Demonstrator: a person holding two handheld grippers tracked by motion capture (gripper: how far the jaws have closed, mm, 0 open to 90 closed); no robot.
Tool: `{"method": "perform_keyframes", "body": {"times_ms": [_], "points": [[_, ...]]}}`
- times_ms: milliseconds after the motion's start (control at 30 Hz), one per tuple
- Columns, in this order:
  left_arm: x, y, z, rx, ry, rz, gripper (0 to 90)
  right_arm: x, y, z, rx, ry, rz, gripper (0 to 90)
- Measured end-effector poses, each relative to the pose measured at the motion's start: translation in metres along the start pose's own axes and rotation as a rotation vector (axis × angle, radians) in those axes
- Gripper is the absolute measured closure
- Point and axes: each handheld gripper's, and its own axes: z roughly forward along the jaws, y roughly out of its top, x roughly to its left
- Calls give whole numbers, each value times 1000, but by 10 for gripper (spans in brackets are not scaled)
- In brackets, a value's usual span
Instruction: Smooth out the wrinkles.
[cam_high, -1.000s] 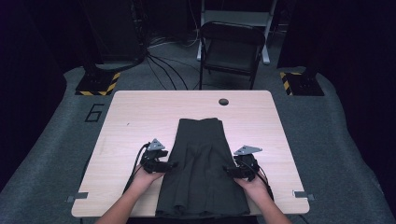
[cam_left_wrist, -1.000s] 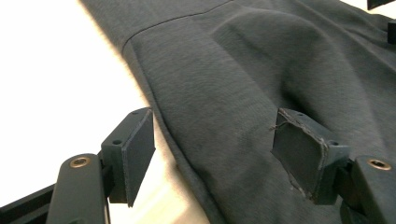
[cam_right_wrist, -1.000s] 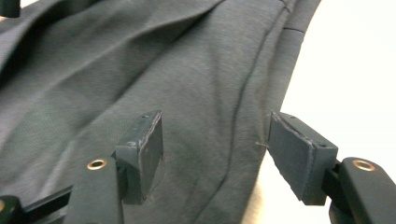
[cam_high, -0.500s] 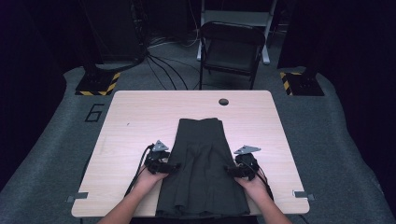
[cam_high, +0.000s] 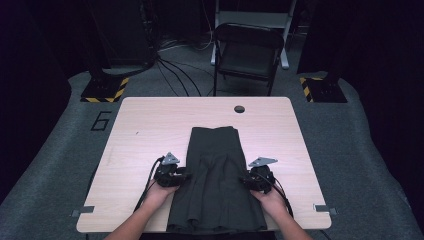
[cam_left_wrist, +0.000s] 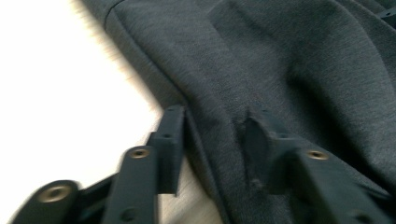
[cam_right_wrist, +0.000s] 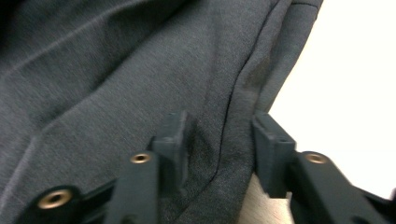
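Observation:
A dark grey pleated garment (cam_high: 216, 185) lies flat along the middle of the wooden table (cam_high: 150, 130), narrow end far and wide hem at the near edge. My left gripper (cam_high: 183, 176) is at the garment's left edge. Its jaws are open, one on the bare table and one pressing into the cloth (cam_left_wrist: 289, 70), so the gripper (cam_left_wrist: 217, 140) straddles the side seam. My right gripper (cam_high: 246, 180) mirrors this at the right edge. It stands open (cam_right_wrist: 222, 140) around the folded side edge of the fabric (cam_right_wrist: 116, 70).
A round cable hole (cam_high: 239, 108) is in the table near its far edge. A black folding chair (cam_high: 248, 52) stands behind the table, and cables run across the floor. Bare wood lies to either side of the garment.
Both grippers have crept inward and slightly toward the near edge, closing in on the garment's side edges. The garment itself has not shifted.

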Motion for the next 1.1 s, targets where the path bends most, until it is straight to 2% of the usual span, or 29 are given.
{"method": "perform_keyframes", "body": {"times_ms": [167,233,333,400,433,467,533,567,600,700,733,800,933,1000,1067,1100], "points": [[-4,-1,-5,12,24,-1,719,3,1,0,-16,34,20,705],[-5,0,-9,34,42,19,742,7,3,1,-9,34,-8,715],[-4,-1,-16,61,44,8,765,12,6,3,-8,40,-35,729],[-2,-2,-21,78,53,1,775,17,7,5,-7,55,-37,733],[-1,-3,-23,90,59,4,778,18,8,6,-8,62,-59,735],[-1,-4,-26,92,66,5,781,22,8,6,2,70,-46,737],[1,-6,-31,95,70,7,785,24,10,9,-8,80,-78,737],[2,-8,-34,105,68,9,786,27,11,10,1,83,-71,738],[3,-10,-36,97,72,7,787,27,11,11,-4,86,-89,737],[4,-14,-42,98,71,12,786,33,12,12,-2,96,-100,734],[4,-15,-44,97,68,8,781,34,13,12,0,98,-106,730],[6,-14,-46,71,65,-7,709,34,13,13,-2,86,-129,702],[11,-9,-47,31,74,-42,546,34,13,11,6,73,-115,625],[14,-4,-46,26,67,-39,510,34,13,11,6,70,-99,575],[19,1,-45,40,61,-18,469,33,13,11,8,64,-105,527],[20,3,-43,23,60,-25,458,33,13,11,6,63,-106,513]]}}
